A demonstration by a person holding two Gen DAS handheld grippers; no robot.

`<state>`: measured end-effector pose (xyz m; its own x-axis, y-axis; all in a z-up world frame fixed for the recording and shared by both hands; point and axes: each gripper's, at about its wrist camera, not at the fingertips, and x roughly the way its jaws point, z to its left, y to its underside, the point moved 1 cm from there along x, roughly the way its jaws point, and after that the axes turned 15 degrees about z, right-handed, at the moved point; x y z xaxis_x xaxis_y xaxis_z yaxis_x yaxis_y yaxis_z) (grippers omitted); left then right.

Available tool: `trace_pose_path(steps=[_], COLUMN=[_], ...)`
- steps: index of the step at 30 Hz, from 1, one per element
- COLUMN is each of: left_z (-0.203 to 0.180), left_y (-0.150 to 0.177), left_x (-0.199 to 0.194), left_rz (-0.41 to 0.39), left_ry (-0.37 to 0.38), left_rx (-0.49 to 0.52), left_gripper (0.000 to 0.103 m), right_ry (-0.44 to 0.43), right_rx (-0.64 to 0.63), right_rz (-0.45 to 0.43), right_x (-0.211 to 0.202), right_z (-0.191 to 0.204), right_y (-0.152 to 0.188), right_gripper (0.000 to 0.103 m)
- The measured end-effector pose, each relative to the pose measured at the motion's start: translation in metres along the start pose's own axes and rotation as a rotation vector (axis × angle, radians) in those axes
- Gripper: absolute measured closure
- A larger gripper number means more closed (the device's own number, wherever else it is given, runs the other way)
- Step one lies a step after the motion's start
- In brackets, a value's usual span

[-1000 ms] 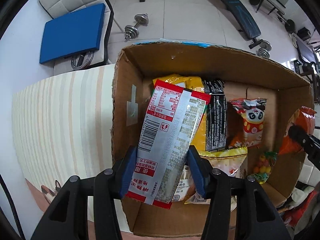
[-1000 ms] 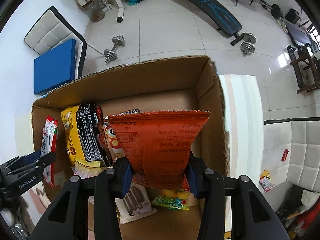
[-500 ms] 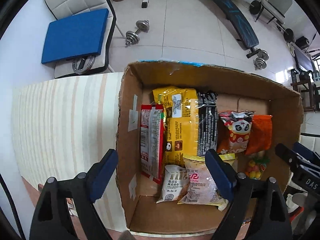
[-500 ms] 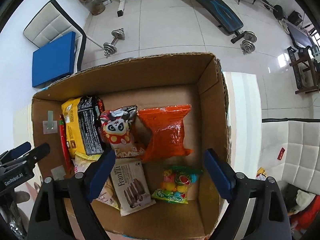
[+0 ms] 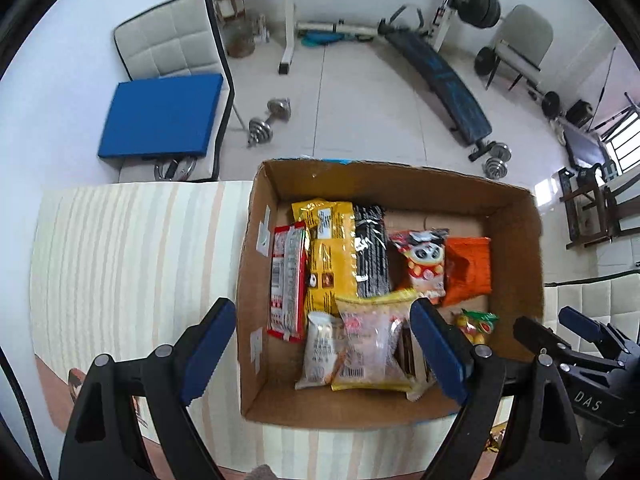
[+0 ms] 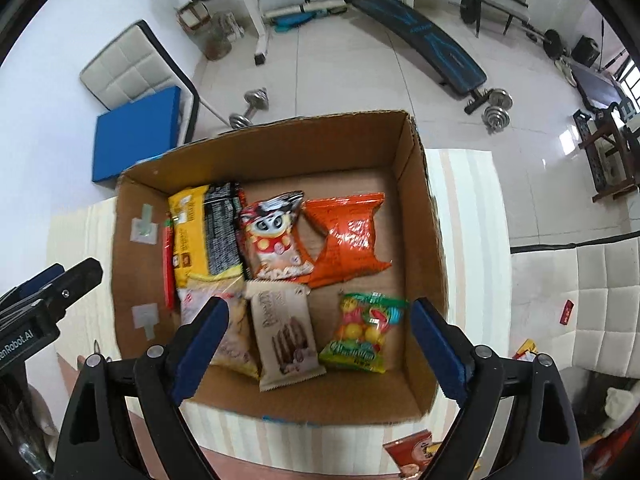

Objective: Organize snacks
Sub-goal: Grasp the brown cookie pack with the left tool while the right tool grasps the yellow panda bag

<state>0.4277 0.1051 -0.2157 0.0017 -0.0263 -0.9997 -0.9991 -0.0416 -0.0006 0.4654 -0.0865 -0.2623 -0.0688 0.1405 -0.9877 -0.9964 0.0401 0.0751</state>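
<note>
We see our left gripper (image 5: pixel 322 344) standing wide with nothing between its blue pads, pointing steeply down over the box's left wall. Our right gripper (image 6: pixel 316 346) is spread wide too, its jaws opening a touch more, also empty, hanging above the near half of the cardboard box (image 6: pixel 416 216).

The box sits on a striped tablecloth (image 5: pixel 120 260). Inside, along the left wall, a red packet (image 5: pixel 287 280) stands on edge. Next to it lie a yellow bag (image 5: pixel 330 256) and a black packet (image 5: pixel 370 256), then a panda snack bag (image 6: pixel 276 236) and an orange bag (image 6: pixel 348 240) toward the far right. Along the near wall lie a pale pouch (image 5: pixel 320 350), a clear bag of pastries (image 5: pixel 372 346), a biscuit pack (image 6: pixel 284 328) and a candy bag (image 6: pixel 360 332).

The right view shows the biscuit pack and candy bag whole; in the left view the biscuit pack is mostly hidden behind the pad and the candy bag half hidden. The left view shows the red packet's label face, which the right view gives only as a thin edge. Each view catches the other gripper at its side edge. The right view alone shows a red packet (image 6: pixel 416 454) beyond the table's near edge, at the bottom of the picture.
</note>
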Motion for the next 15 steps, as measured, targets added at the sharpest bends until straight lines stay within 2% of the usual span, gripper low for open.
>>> trace_pose_path(steps=[3,7,10,15], left_z=[-0.001,-0.003,-0.003,-0.005], left_y=[0.027,0.067,0.099,0.148], left_x=[-0.009,-0.01,-0.001,0.031], left_rz=[-0.031,-0.051,-0.05,0.019], left_ry=[0.008,0.014,0.0,-0.007], left_rx=[0.005,0.008,0.002,0.004], left_gripper=[0.014,0.014,0.014,0.014], right_ry=[-0.016,-0.044,-0.047,-0.077], right_rx=[-0.008,0.009,0.061,0.198], right_rz=[-0.038,-0.041,-0.013,0.096], right_x=[-0.01,-0.011,0.002,0.048], right_z=[0.001,-0.009,-0.03,-0.09], right_y=[0.029,0.069,0.1,0.15], right_gripper=[0.009,0.008,0.008,0.008])
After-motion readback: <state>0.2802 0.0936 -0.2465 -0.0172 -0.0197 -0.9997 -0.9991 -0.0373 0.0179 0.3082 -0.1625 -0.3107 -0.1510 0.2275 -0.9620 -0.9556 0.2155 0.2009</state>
